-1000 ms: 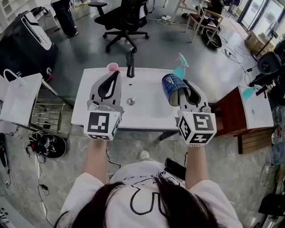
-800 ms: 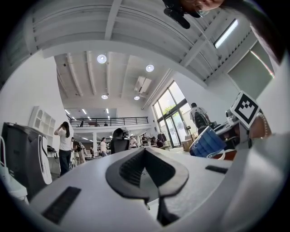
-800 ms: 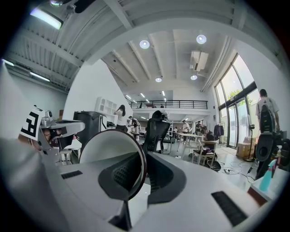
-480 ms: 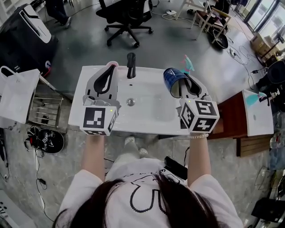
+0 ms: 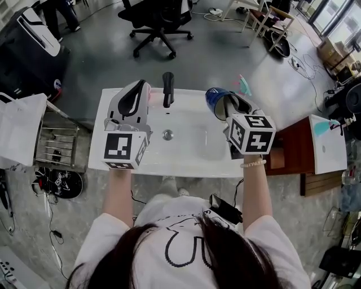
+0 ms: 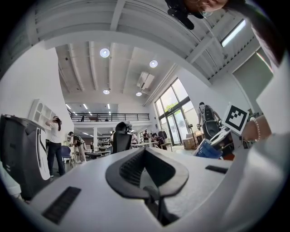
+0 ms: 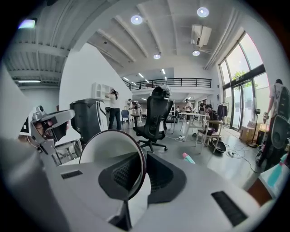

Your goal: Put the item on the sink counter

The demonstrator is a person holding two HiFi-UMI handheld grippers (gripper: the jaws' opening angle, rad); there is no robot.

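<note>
A blue cup point(image 5: 215, 101) with a white inside point(image 7: 107, 147) lies tipped on its side in my right gripper point(image 5: 227, 102), above the right part of the white sink counter point(image 5: 192, 161). The right gripper point(image 7: 141, 158) is shut on the cup's wall, with one jaw inside the cup and one outside. My left gripper point(image 5: 139, 86) hovers over the counter's left part, left of the black faucet point(image 5: 167, 88). Its jaws point(image 6: 145, 152) meet at the tips with nothing between them. The left gripper view shows the blue cup point(image 6: 207, 149) off to the right.
The basin and its drain point(image 5: 167, 135) sit mid-counter. A teal spray bottle point(image 5: 244, 85) stands beyond the counter's back right corner. An office chair point(image 5: 161, 14) is on the floor behind, a wire rack point(image 5: 56, 144) to the left, and a brown cabinet point(image 5: 287, 149) to the right.
Both grippers have moved forward over the counter toward its back edge. The right one has tipped downward with the cup still in it.
</note>
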